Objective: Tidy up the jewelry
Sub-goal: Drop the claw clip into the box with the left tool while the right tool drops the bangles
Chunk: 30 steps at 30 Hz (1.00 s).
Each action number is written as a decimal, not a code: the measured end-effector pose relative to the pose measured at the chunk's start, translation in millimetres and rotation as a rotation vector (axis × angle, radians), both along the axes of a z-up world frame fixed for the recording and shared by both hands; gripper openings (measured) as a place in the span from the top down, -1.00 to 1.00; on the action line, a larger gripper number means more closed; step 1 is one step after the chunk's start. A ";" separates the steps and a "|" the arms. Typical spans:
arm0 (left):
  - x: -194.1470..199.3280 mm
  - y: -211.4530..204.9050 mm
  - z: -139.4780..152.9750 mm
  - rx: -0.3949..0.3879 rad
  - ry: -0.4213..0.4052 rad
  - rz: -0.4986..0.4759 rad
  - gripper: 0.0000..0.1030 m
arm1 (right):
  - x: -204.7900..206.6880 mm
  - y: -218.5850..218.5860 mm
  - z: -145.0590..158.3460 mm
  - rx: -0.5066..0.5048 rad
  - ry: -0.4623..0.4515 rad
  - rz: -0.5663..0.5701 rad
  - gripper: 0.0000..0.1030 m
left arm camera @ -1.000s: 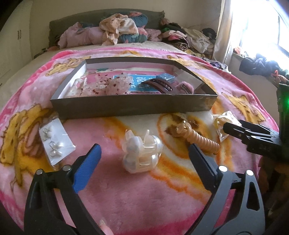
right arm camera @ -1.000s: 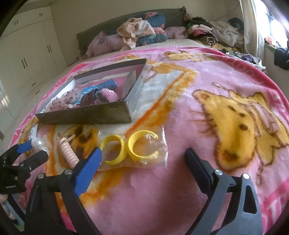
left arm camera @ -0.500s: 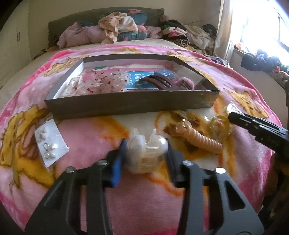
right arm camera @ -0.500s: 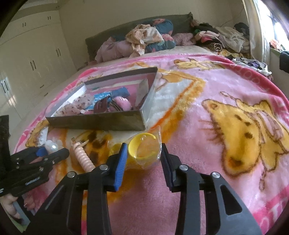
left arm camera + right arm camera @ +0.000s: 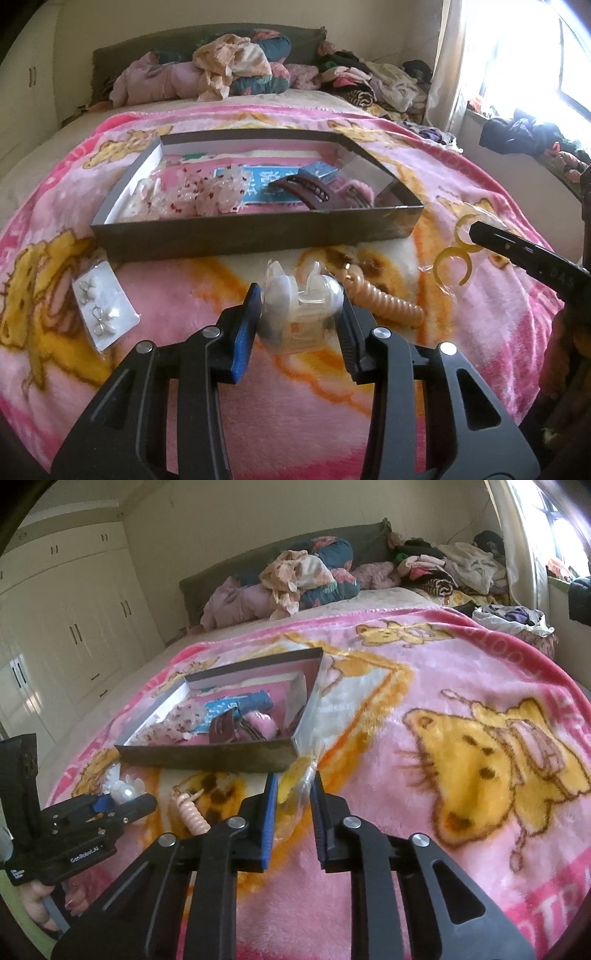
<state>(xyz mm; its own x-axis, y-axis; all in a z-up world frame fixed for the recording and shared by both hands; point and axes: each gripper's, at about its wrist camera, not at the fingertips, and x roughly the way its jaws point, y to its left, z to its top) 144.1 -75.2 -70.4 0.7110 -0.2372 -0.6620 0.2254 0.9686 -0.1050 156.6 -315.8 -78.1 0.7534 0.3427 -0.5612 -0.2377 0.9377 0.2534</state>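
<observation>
My left gripper (image 5: 299,310) is shut on a clear white hair claw clip (image 5: 301,308) and holds it just above the pink blanket, in front of the grey tray (image 5: 251,230). My right gripper (image 5: 293,794) is shut on a clear bag of yellow bangles (image 5: 295,788), lifted near the tray's corner (image 5: 291,749); the bag also shows in the left wrist view (image 5: 452,264). The tray holds several hair pieces and a blue card (image 5: 258,181).
A peach spiral hair coil (image 5: 384,301) lies right of the claw clip. A card of earrings (image 5: 99,308) lies at the left on the blanket. Piled clothes (image 5: 236,70) sit at the bed's head. Wardrobes (image 5: 74,627) stand at the left.
Both grippers went from open to shut, the left on the claw clip, the right on the bangle bag. Both have since lifted their items slightly off the blanket.
</observation>
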 end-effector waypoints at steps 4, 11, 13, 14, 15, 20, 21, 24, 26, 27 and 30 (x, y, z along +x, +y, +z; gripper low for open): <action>-1.7 0.2 8.0 -0.003 -0.019 -0.001 0.41 | -2.0 4.4 8.8 0.002 -0.017 0.009 0.76; -0.9 8.9 21.8 -0.028 -0.044 0.015 0.41 | -1.5 21.9 29.2 -0.006 -0.056 0.053 0.80; -0.2 13.6 24.7 -0.036 -0.048 0.025 0.41 | 0.3 27.6 34.1 -0.005 -0.061 0.067 0.81; 0.1 15.0 25.6 -0.038 -0.049 0.029 0.41 | 1.2 30.0 36.9 -0.005 -0.066 0.072 0.80; 1.2 17.6 27.1 -0.042 -0.051 0.034 0.41 | 1.8 32.1 39.2 -0.005 -0.069 0.076 0.81; 5.1 28.8 34.7 -0.058 -0.063 0.055 0.41 | 10.6 45.3 50.6 -0.009 -0.086 0.099 0.81; 6.2 31.3 36.4 -0.062 -0.066 0.060 0.41 | 13.1 48.2 52.7 -0.010 -0.091 0.103 0.81; 10.7 37.2 39.9 -0.066 -0.070 0.074 0.41 | 21.4 56.4 58.8 -0.013 -0.098 0.113 0.81; 14.2 40.6 41.2 -0.071 -0.071 0.083 0.41 | 26.1 61.2 61.5 -0.017 -0.101 0.120 0.81; 15.8 42.4 42.2 -0.071 -0.071 0.086 0.41 | 29.3 63.8 62.8 -0.021 -0.102 0.123 0.81; 21.7 48.0 43.9 -0.075 -0.073 0.095 0.41 | 38.2 70.0 65.3 -0.032 -0.103 0.130 0.81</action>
